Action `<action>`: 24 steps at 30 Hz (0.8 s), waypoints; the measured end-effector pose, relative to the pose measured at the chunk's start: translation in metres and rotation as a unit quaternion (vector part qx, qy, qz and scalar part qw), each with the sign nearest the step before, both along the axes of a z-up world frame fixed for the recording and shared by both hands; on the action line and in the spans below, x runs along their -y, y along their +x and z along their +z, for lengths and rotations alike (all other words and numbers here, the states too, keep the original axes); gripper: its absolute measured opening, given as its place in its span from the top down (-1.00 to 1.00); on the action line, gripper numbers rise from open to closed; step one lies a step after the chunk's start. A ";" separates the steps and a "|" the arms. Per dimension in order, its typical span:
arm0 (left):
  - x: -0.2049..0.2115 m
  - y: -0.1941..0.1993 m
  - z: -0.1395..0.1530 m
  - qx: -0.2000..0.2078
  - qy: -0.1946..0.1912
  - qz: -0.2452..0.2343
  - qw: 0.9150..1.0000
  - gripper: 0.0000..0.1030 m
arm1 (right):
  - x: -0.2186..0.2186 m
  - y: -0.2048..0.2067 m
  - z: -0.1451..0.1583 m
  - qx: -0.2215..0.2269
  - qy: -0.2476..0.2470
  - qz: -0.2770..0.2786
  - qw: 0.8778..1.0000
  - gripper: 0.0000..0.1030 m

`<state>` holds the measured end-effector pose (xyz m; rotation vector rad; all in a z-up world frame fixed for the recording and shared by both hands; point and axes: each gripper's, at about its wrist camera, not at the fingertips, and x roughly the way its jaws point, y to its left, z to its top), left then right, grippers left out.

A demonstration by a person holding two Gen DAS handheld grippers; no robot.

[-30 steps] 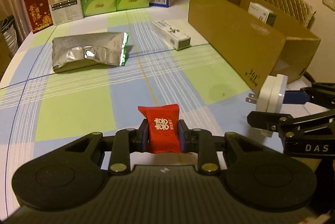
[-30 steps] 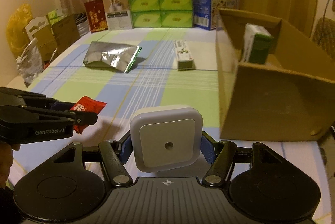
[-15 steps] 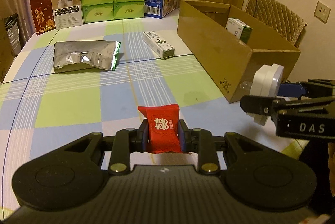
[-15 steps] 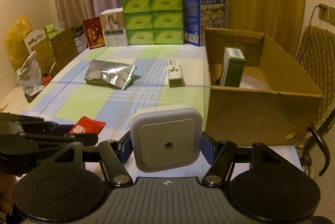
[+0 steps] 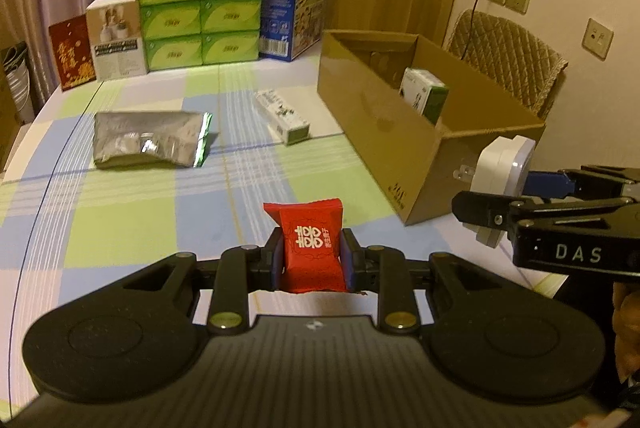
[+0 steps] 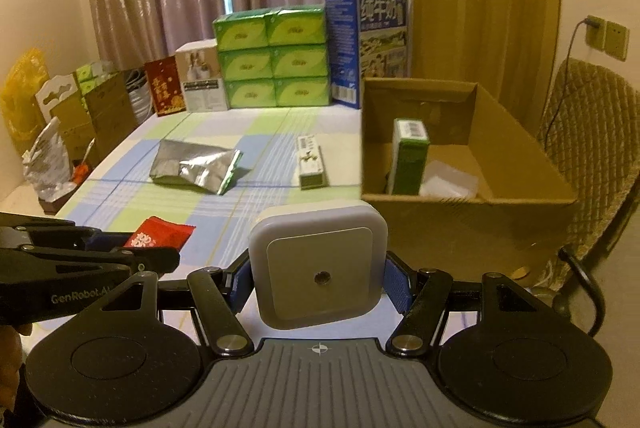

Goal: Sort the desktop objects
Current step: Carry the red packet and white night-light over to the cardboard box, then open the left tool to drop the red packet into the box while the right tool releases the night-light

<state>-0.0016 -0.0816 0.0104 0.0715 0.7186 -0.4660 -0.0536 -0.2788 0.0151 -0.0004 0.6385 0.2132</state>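
Note:
My left gripper (image 5: 312,256) is shut on a small red candy packet (image 5: 310,242) with white characters, held above the checked tablecloth. My right gripper (image 6: 318,278) is shut on a white square plug-in night light (image 6: 318,266), its prongs pointing away. In the left wrist view the night light (image 5: 502,167) hangs at the right, just short of the near corner of the open cardboard box (image 5: 384,131). The right wrist view has the candy packet (image 6: 160,234) at lower left, the box (image 6: 520,183) ahead to the right, and a green-and-white carton (image 6: 409,157) standing inside it.
A silver foil pouch (image 5: 148,139) and a long white-green box (image 5: 284,117) lie mid-table. Stacked green tissue packs (image 5: 200,13), a blue milk carton (image 5: 294,1) and other boxes line the far edge. A padded chair (image 6: 592,147) stands right of the box.
Both grippers have risen and drawn back with their loads, so more of the table and the inside of the cardboard box shows. Neither grip has changed.

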 end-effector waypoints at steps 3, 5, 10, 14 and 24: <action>0.009 0.004 0.008 0.006 -0.004 -0.008 1.000 0.55 | 0.009 0.002 0.007 0.007 -0.002 -0.009 1.000 -0.21; 0.016 0.008 0.012 0.008 -0.008 -0.014 1.000 0.55 | 0.015 0.004 0.011 0.011 -0.005 -0.016 1.000 -0.21; 0.037 0.016 0.022 0.013 -0.015 -0.034 0.999 0.55 | 0.034 0.011 0.022 0.021 -0.009 -0.036 0.999 -0.21; 0.056 0.027 0.032 0.020 -0.020 -0.052 0.998 0.55 | 0.050 0.019 0.030 0.028 -0.011 -0.053 0.998 -0.21; 0.109 0.069 0.048 0.030 -0.018 -0.088 0.995 0.55 | 0.090 0.052 0.039 0.038 -0.014 -0.075 0.996 -0.21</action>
